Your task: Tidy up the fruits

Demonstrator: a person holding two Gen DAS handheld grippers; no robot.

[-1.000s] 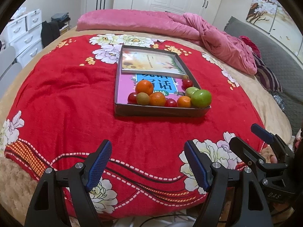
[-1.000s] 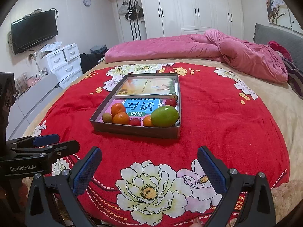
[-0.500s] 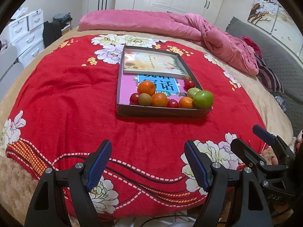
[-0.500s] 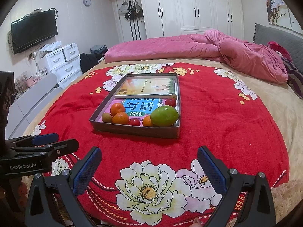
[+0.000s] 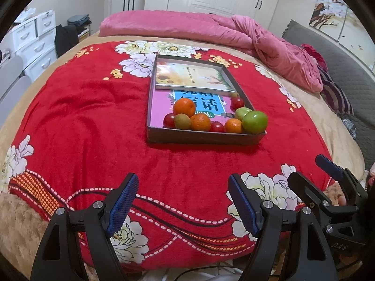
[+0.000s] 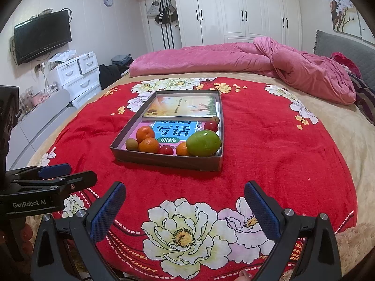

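**Red blanket, fruit in tray, both grippers empty**

Left wrist view: a red flowered blanket (image 5: pixel 93 121) covers the bed. On it, well ahead of the tool, sits a shallow grey tray (image 5: pixel 204 138) holding two books, one with a sunflower cover (image 5: pixel 189 76) at the far end and one pink and blue (image 5: pixel 161 107) beneath it. Fruit is bunched along the tray's near wall: two oranges (image 5: pixel 184 106), a smaller orange (image 5: pixel 233 125), a brownish kiwi (image 5: pixel 182 121), several small red fruits (image 5: pixel 169 120) and a large green fruit (image 5: pixel 254 121) at the near right corner (a second, paler green one sits just behind it). The left gripper (image 5: pixel 182 201) hangs over the blanket's near edge, jaws spread wide, nothing between the blue pads. The right gripper (image 5: pixel 328 180) shows at the lower right, beside it.

Right wrist view: the same tray (image 6: pixel 168 160) lies ahead, left of centre, fruit against its near wall, the green fruit (image 6: pixel 203 143) at the right end. The right gripper (image 6: pixel 185 210) is released, jaws wide over a white flower print, gripping nothing. The left gripper (image 6: pixel 54 171) enters from the left edge. A pink quilt (image 6: pixel 234 58) lies heaped at the far end of the bed.
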